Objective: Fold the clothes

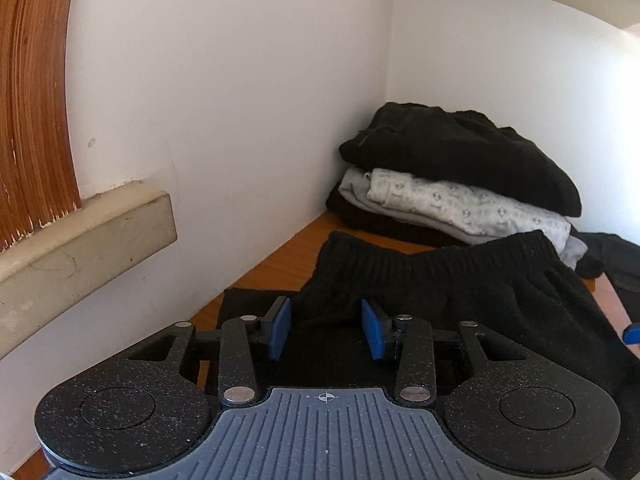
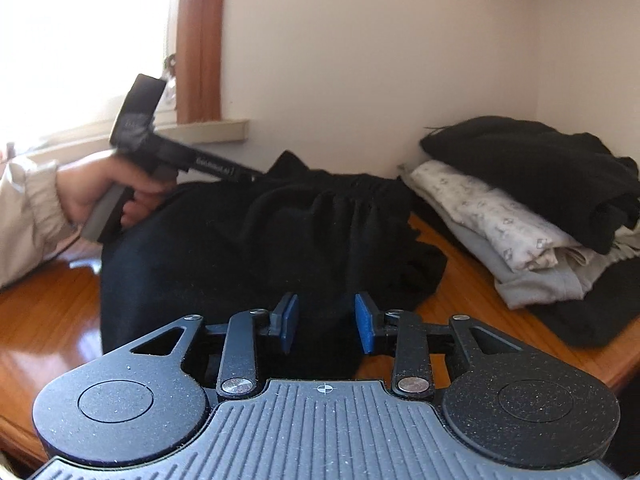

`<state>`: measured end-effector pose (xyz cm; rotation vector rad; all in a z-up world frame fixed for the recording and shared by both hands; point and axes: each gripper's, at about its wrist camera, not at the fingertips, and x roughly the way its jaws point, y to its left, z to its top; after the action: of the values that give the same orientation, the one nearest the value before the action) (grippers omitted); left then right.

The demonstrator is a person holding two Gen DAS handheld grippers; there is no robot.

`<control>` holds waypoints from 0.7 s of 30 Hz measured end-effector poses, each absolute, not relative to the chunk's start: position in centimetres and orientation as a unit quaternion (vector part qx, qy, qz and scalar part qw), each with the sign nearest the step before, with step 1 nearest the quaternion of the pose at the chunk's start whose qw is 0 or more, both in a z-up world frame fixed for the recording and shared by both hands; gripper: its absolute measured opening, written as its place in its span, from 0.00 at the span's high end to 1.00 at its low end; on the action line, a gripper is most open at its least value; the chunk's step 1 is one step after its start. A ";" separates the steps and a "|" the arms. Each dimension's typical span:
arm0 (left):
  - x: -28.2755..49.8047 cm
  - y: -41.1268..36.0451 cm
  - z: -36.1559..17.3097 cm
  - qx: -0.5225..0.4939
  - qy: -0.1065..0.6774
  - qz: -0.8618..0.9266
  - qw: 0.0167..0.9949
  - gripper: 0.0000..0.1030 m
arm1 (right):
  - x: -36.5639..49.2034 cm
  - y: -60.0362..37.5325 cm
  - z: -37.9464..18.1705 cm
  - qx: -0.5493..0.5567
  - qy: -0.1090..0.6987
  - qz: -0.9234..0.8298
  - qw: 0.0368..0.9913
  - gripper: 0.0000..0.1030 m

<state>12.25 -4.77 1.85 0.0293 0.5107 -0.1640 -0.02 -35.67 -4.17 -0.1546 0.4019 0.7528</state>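
While the black trousers (image 2: 260, 248) lie spread on the wooden tabletop (image 2: 460, 300) with their gathered waistband toward the wall, both grippers hang low over the cloth. In the left wrist view, the left gripper (image 1: 327, 330) has its blue-padded fingers (image 1: 280, 328) partly open, with a clear gap between them; black fabric lies under and between the pads, but neither pad visibly presses on it, so nothing is gripped. In the right wrist view, the right gripper (image 2: 326, 324) also stands partly open, its fingers (image 2: 365, 326) apart over the near edge of the trousers, the cloth below and ahead of them, with no pinch to be seen. The same view shows the left gripper from the side, held by a hand (image 2: 108, 196) in a pale sleeve (image 2: 28, 212) at the far left of the garment, its front end hidden behind a fold of the black cloth. In the corner, against the white wall (image 1: 240, 100), sits a pile of folded clothes (image 1: 456, 184): a black piece on top, a pale patterned one and a grey one beneath, a dark one at the bottom. The pile is just beyond the waistband.
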 end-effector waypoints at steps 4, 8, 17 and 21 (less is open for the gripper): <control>12.1 -4.7 1.9 0.015 0.251 -0.080 0.964 0.58 | -0.4 -34.0 -3.4 -0.027 0.198 0.406 0.892 0.67; 12.0 -4.6 2.0 0.012 0.252 -0.082 0.964 0.57 | -2.6 -33.1 -4.2 -0.006 0.203 0.418 0.885 0.66; 9.6 -2.6 4.3 -0.016 0.252 -0.089 0.963 0.47 | -7.9 -36.7 -5.0 0.010 0.207 0.291 0.934 0.60; 4.1 0.0 5.8 -0.022 0.247 -0.100 0.964 0.43 | -10.1 -36.2 -5.5 0.006 0.201 0.298 0.933 0.54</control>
<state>4.06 0.04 5.83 -0.0440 0.4994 -0.2030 -10.08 -36.15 -5.48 0.0123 0.4111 0.6096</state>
